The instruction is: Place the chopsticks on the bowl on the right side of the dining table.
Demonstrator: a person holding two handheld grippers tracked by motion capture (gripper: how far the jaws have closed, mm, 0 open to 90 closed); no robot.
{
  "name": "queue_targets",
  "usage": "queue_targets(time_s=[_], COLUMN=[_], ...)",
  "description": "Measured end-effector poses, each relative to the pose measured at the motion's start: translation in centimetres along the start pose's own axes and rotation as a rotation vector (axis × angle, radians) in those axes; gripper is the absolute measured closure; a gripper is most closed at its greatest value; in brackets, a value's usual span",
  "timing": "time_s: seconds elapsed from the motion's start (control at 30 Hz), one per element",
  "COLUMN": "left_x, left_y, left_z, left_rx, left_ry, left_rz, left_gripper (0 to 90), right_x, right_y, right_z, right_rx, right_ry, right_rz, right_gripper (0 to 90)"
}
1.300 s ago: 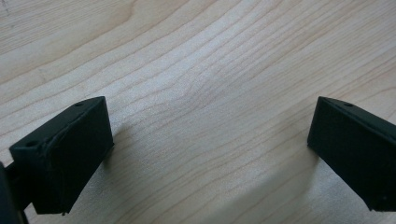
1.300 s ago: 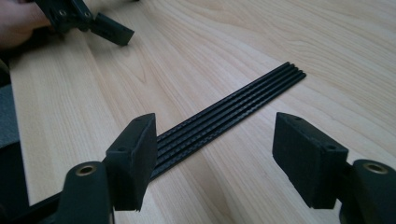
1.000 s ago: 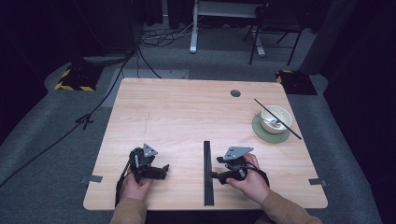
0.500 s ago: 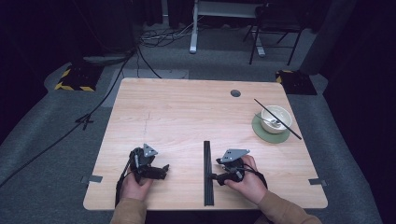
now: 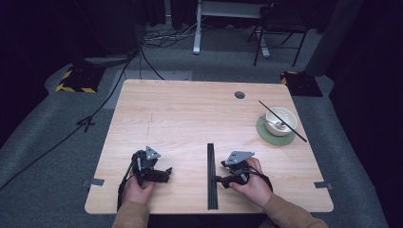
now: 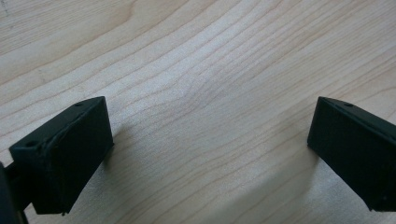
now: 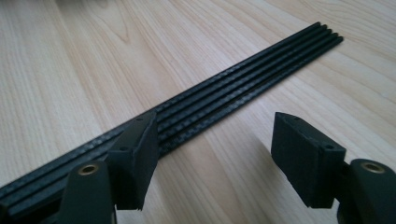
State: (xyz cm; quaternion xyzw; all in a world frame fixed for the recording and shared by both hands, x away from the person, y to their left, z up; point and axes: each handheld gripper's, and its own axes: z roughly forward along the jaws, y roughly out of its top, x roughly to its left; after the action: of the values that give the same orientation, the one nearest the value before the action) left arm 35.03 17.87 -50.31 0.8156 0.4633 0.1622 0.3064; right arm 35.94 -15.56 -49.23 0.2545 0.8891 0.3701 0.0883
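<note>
Dark floor and trailing cables ring a pale wooden worktop (image 5: 190, 118), and at the bottom of the high view we have both hands resting on it. What we are working toward is the black ribbed strip (image 5: 212, 176), a long flat bar lying at lower centre of that frame, its long axis running almost straight up and down the picture, from the near edge of the worktop toward its middle. Our right gripper (image 5: 219, 180) sits just to the right of the strip and points left at it, so it is clearly the nearer one; our left gripper (image 5: 166, 174) lies well apart to the left, pointing right toward the strip. In the right gripper view the strip (image 7: 224, 93) runs diagonally from lower left to upper right, and our right gripper (image 7: 212, 156) stands wide: its left jaw overlaps the strip's edge, whether touching or just above we cannot tell, while the right jaw stands over bare wood, so nothing is clamped. In the left gripper view our left gripper (image 6: 205, 154) is also spread wide, with only bare wood grain between the jaws. Upper right of the high view, a white bowl (image 5: 281, 121) on a green coaster (image 5: 266, 135) carries a dark stick (image 5: 292, 129) across its rim, far from both hands.
</note>
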Motion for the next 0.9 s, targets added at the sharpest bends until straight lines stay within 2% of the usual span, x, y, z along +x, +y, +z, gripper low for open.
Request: queue_targets(time_s=[0.03,0.07,0.13,0.2,0.33,0.43,0.5,0.63,0.7,0.83,0.9], left_x=[0.0,0.0,0.0,0.0,0.0,0.0,0.0,0.0,0.0,0.0,0.0], left_y=[0.0,0.0,0.0,0.0,0.0,0.0,0.0,0.0,0.0,0.0,0.0], left_z=[0.0,0.0,0.0,0.0,0.0,0.0,0.0,0.0,0.0,0.0,0.0], left_rx=[0.000,0.000,-0.003,-0.001,-0.003,0.000,0.000,0.001,0.001,0.001,0.001], left_ry=[0.000,0.000,0.001,0.001,-0.001,0.000,-0.001,0.000,0.000,0.000,0.000], left_rz=[0.000,0.000,0.000,0.000,-0.001,0.000,-0.001,0.000,0.000,0.000,0.000], left_gripper=[0.3,0.3,0.3,0.3,0.3,0.3,0.3,0.3,0.3,0.3,0.3], right_x=[-0.2,-0.3,-0.2,0.0,0.4,0.5,0.1,-0.4,-0.3,0.2,0.2], right_y=[0.0,-0.1,-0.1,0.0,0.1,-0.1,-0.2,-0.3,-0.3,-0.7,-0.9], right_z=[-0.1,-0.1,-0.2,-0.1,0.2,0.3,0.2,-0.4,-0.6,-0.6,-0.7], right_rx=[0.004,-0.004,-0.012,-0.021,-0.019,0.003,0.007,0.004,-0.002,0.005,0.013], right_ry=[-0.008,-0.011,-0.005,0.015,0.020,0.015,0.009,-0.015,0.002,0.021,0.011], right_rz=[-0.012,0.009,0.021,0.002,0.004,0.011,-0.017,0.021,0.040,0.014,0.021], right_gripper=[33.5,33.4,33.4,33.3,33.2,34.3,34.7,34.7,34.3,34.6,35.3])
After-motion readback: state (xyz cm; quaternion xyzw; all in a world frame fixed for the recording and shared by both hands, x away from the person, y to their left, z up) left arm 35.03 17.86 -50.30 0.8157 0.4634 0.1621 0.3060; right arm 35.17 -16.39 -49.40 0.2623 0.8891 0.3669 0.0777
